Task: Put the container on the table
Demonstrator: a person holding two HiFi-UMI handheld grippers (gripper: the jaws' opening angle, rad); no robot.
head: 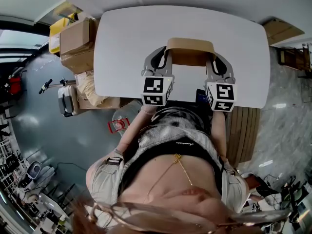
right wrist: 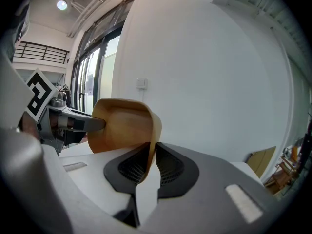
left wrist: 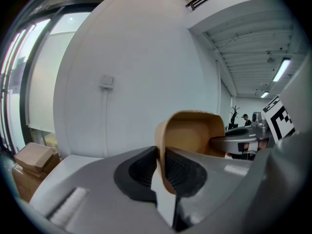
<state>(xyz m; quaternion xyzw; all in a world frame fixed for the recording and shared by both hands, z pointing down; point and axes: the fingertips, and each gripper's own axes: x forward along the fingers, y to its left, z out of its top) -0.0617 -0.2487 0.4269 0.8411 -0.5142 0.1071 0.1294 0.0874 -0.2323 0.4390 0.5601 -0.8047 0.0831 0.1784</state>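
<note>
A tan, open-topped container (head: 190, 50) is held over the near half of the white table (head: 126, 38), clamped between both grippers. My left gripper (head: 165, 58) is shut on its left wall. My right gripper (head: 210, 58) is shut on its right wall. In the left gripper view the container (left wrist: 192, 133) fills the middle, its thin wall pinched at the left gripper (left wrist: 161, 152), and the right gripper (left wrist: 243, 140) shows on its far side. In the right gripper view the container (right wrist: 122, 126) has its rim pinched at the right gripper (right wrist: 152, 152). Whether its base touches the table is hidden.
Cardboard boxes (head: 78, 40) and a yellow item (head: 61, 26) stand off the table's left edge, with a small cart (head: 66, 99) below them. A slatted wooden piece (head: 241, 130) stands by my right side. Another cardboard piece (head: 278, 30) lies past the table's far right corner.
</note>
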